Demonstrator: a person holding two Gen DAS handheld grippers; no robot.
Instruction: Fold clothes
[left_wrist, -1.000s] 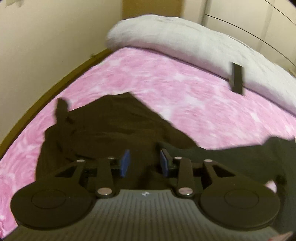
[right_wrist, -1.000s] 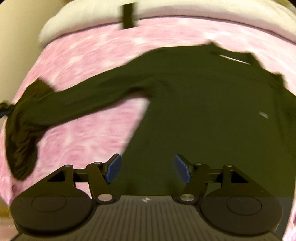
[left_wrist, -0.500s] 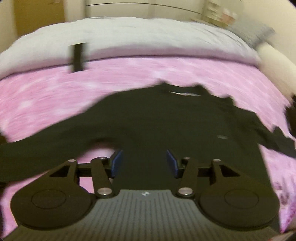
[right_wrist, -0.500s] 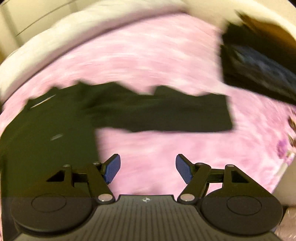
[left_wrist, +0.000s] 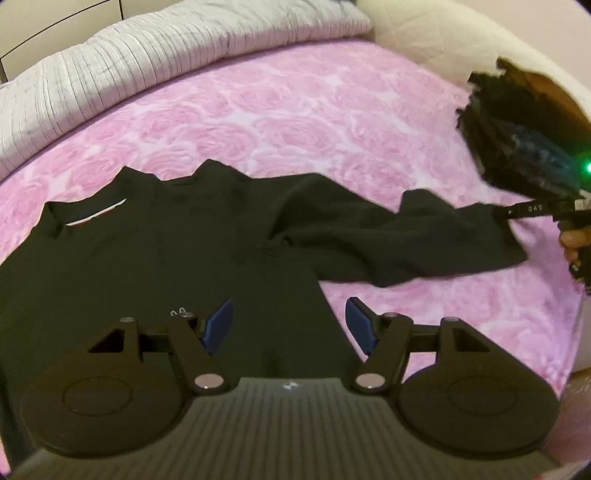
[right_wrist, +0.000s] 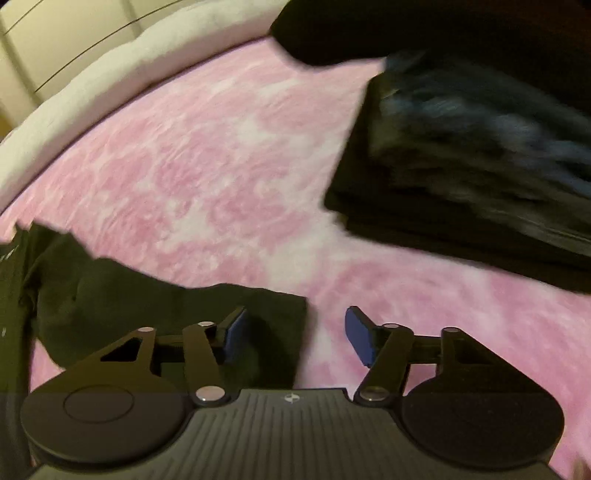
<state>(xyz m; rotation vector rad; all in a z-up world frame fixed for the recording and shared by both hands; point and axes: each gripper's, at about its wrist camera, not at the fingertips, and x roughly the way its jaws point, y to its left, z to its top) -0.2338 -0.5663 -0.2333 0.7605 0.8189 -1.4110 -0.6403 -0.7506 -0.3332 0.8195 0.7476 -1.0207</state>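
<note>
Both my views have swung rightward, and now my gaping right claw (right_wrist: 293, 334) sits over the sleeve (right_wrist: 177, 314) of the black top (left_wrist: 155, 258) spread on the bed (left_wrist: 332, 122), its cuff at 11 o'clock, nearer than my equally gaping left claw (left_wrist: 288, 325).

Black shirt (left_wrist: 155, 251) (pink rose-patterned bedspread (left_wrist: 314, 122))

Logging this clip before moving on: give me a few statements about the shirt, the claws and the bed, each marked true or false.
1. The black shirt lies spread on the pink bedspread. True.
2. The left claw is shut on the shirt. False: it is open, holding nothing.
3. The right claw is open near the sleeve end. True.
4. A stack of dark folded clothes lies on the bed. True.
5. The shirt is already folded into a square. False: one sleeve lies stretched sideways.
</note>
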